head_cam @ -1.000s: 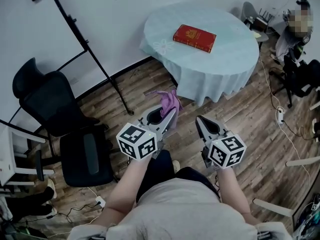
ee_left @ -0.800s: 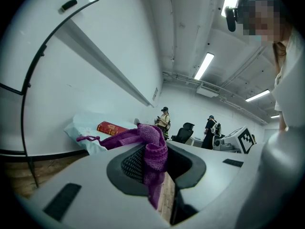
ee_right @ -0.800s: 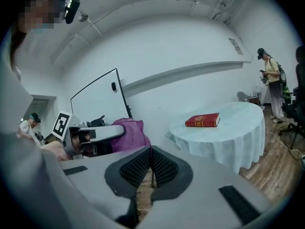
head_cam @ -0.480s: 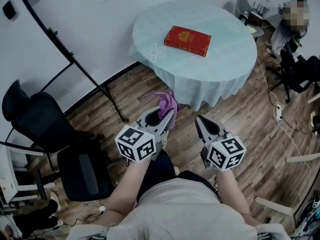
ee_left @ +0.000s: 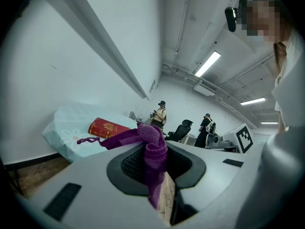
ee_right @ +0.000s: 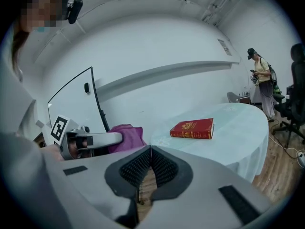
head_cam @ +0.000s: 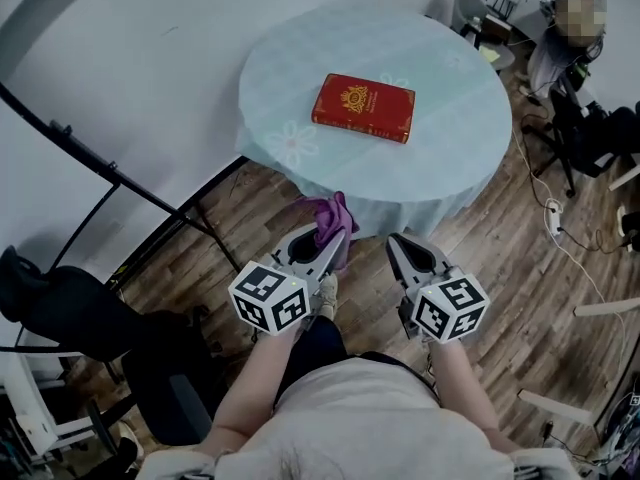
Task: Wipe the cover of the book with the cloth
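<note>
A red book point(head_cam: 364, 107) with a gold crest lies flat on the round table point(head_cam: 440, 158), which wears a pale blue cloth. The book point(ee_left: 108, 128) also shows in the left gripper view, and the book point(ee_right: 192, 129) in the right gripper view, well ahead of both grippers. My left gripper point(head_cam: 334, 236) is shut on a purple cloth point(head_cam: 331, 218), which bunches out past the jaw tips; the cloth point(ee_left: 151, 149) hangs between the pads. My right gripper point(head_cam: 395, 245) is shut with nothing in it, just short of the table's near edge.
A black whiteboard stand point(head_cam: 110, 178) runs along the wall at left, with black office chairs point(head_cam: 70, 313) beneath it. More chairs, cables and a seated person point(head_cam: 570, 43) are at right of the table. Wooden floor point(head_cam: 520, 268) lies under me.
Both grippers and the view have moved forward toward the table; the book sits nearer and lower in the head view. The left still holds the cloth, the right stays shut.
</note>
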A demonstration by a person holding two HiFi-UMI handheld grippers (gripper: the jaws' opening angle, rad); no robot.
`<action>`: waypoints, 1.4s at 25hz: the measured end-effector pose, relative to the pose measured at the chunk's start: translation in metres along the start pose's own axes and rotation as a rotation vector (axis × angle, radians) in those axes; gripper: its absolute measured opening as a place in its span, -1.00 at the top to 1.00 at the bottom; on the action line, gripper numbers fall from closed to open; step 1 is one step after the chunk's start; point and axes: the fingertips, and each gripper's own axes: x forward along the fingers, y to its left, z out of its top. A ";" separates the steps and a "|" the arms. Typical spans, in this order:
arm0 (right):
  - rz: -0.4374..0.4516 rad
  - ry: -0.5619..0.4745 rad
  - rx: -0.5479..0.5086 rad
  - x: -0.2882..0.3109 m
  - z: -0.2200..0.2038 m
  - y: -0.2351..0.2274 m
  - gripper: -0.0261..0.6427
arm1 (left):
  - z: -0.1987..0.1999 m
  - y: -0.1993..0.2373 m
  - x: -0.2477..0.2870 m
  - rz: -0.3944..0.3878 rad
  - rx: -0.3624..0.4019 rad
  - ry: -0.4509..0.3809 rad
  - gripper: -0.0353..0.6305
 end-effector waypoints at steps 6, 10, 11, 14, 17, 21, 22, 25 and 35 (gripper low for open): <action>-0.025 -0.013 0.011 0.046 0.028 -0.016 0.85 | 0.032 0.037 0.031 -0.037 0.007 0.011 0.60; -0.037 -0.017 0.014 0.073 0.040 -0.022 0.85 | 0.043 0.060 0.044 -0.056 0.010 0.030 0.60; -0.040 -0.016 0.015 0.079 0.041 -0.023 0.85 | 0.046 0.065 0.047 -0.061 0.008 0.034 0.60; -0.037 -0.014 0.030 0.095 0.045 -0.028 0.85 | 0.054 0.079 0.058 -0.081 0.002 0.037 0.60; -0.037 -0.022 0.056 0.109 0.051 -0.033 0.85 | 0.063 0.090 0.067 -0.106 0.005 0.044 0.60; -0.057 -0.028 0.050 0.128 0.061 -0.040 0.85 | 0.076 0.108 0.077 -0.127 0.008 0.043 0.60; -0.062 -0.030 0.050 0.133 0.063 -0.041 0.85 | 0.079 0.112 0.079 -0.130 0.008 0.040 0.60; -0.075 -0.037 0.052 0.145 0.069 -0.045 0.85 | 0.084 0.123 0.085 -0.141 0.007 0.042 0.60; -0.127 -0.032 0.052 0.156 0.073 -0.060 0.85 | 0.082 0.135 0.105 -0.180 -0.003 0.076 0.60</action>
